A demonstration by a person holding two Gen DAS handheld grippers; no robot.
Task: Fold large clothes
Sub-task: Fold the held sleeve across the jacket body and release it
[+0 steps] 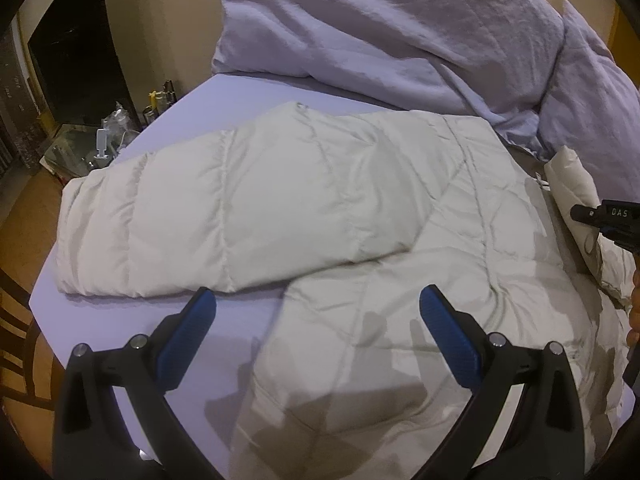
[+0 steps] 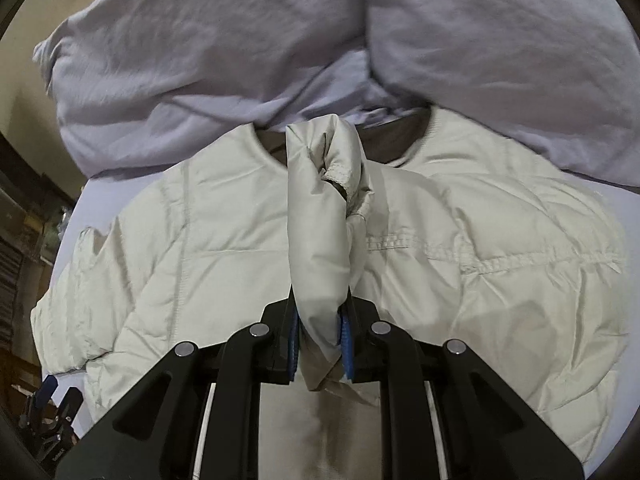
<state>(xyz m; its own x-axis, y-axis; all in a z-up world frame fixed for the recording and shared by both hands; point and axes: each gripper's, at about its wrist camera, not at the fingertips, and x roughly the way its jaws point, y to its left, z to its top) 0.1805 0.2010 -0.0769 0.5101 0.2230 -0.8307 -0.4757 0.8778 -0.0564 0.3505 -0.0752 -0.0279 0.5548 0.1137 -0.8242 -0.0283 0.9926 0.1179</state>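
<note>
1. A pale quilted jacket [image 1: 360, 208] is spread on a bed covered by a lavender sheet [image 1: 248, 92], with its collar [image 2: 256, 140] turned toward the far side.
2. One sleeve [image 1: 192, 216] is seen stretched out to the left across the sheet, ending near the left edge of the bed.
3. The other sleeve [image 2: 320, 216] is gripped by the right gripper [image 2: 320, 332]; its jaws are clenched on the padded fabric, and the cuff [image 2: 340, 176] is held up over the middle of the jacket's body.
4. The left gripper [image 1: 318, 308] is held above the near part of the jacket with its jaws released and spread wide; nothing is between the blue pads [image 1: 188, 336].
5. A crumpled lavender duvet [image 1: 400, 28] is piled at the far side of the bed, just beyond the collar.
6. A glass side table [image 1: 76, 148] with small cluttered items is seen to the far left, beside the bed, above a wooden floor [image 1: 28, 208].
</note>
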